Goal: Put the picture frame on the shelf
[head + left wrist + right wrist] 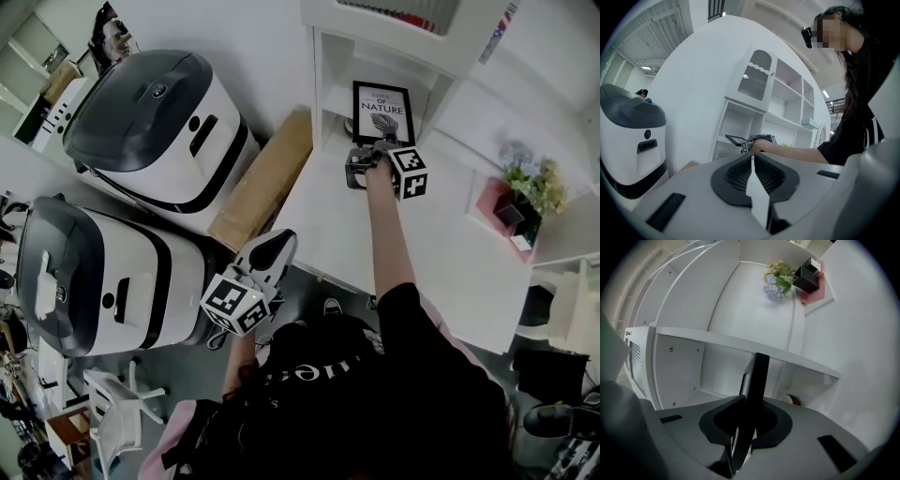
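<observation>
Right hand-held gripper (pixel 745 420) clamped on picture frame (pixel 757 380) edge; frame upright, standing at mouth of open shelf (pixel 328 94) compartment above desk (pixel 450 244). Left hand-held gripper (pixel 752 157) pressed closed, empty, low beside desk. Black pot (pixel 511 208) holding flowers (pixel 530 183) sits on pink tray (pixel 487 199), well right of frame.

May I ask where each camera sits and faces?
Head view: on the person's head, facing down at the shelf unit; left gripper, right gripper and right arm show.
Left gripper view: on that gripper, facing the shelf unit past shut, empty jaws; arm and torso show.
Right gripper view: on that gripper, facing a shelf compartment; jaws shut on the picture frame; no body.
Shared: head and right gripper views show the picture frame.
</observation>
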`<action>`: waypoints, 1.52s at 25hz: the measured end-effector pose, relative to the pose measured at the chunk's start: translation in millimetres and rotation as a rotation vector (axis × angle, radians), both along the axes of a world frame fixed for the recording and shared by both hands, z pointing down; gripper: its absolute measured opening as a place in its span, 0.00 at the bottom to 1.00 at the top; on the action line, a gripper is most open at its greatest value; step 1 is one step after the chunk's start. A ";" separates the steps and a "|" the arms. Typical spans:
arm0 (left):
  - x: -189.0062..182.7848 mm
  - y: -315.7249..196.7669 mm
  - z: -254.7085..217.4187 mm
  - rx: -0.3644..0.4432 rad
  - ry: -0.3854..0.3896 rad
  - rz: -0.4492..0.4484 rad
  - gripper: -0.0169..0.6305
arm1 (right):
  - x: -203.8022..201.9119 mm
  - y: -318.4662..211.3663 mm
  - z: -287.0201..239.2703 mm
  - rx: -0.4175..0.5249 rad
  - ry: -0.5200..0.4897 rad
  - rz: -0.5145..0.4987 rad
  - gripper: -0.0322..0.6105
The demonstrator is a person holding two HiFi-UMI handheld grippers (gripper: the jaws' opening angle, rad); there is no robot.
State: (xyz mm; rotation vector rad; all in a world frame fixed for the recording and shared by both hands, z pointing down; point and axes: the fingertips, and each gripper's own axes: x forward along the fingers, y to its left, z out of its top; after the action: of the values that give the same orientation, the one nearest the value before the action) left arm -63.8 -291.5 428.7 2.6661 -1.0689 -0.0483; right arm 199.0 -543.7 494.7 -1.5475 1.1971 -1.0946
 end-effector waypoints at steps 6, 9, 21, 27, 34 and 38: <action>-2.4 5.5 -0.1 0.002 -0.001 -0.007 0.07 | -1.8 2.6 -2.5 0.036 0.033 -0.051 0.14; -3.0 8.6 0.5 0.002 -0.001 -0.007 0.07 | -1.4 4.7 -6.8 0.057 0.076 -0.096 0.18; -0.6 18.3 -0.2 0.003 0.006 0.014 0.07 | -3.8 21.5 -17.5 0.079 0.076 -0.179 0.42; -3.7 23.4 -1.0 0.007 0.015 0.011 0.07 | -6.4 32.4 -14.7 0.067 0.080 -0.201 0.42; -10.9 28.6 -5.0 0.022 0.024 0.006 0.07 | -11.6 66.2 -10.4 0.050 0.201 -0.238 0.42; -13.7 33.5 -5.1 0.021 0.029 0.012 0.07 | -22.2 89.1 -18.8 0.072 0.260 -0.308 0.42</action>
State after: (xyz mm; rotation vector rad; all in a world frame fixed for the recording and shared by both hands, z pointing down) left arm -77.5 -258.0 423.6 2.6824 -1.0493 -0.0958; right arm 176.8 -454.6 475.9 -1.5150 1.6771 -1.0508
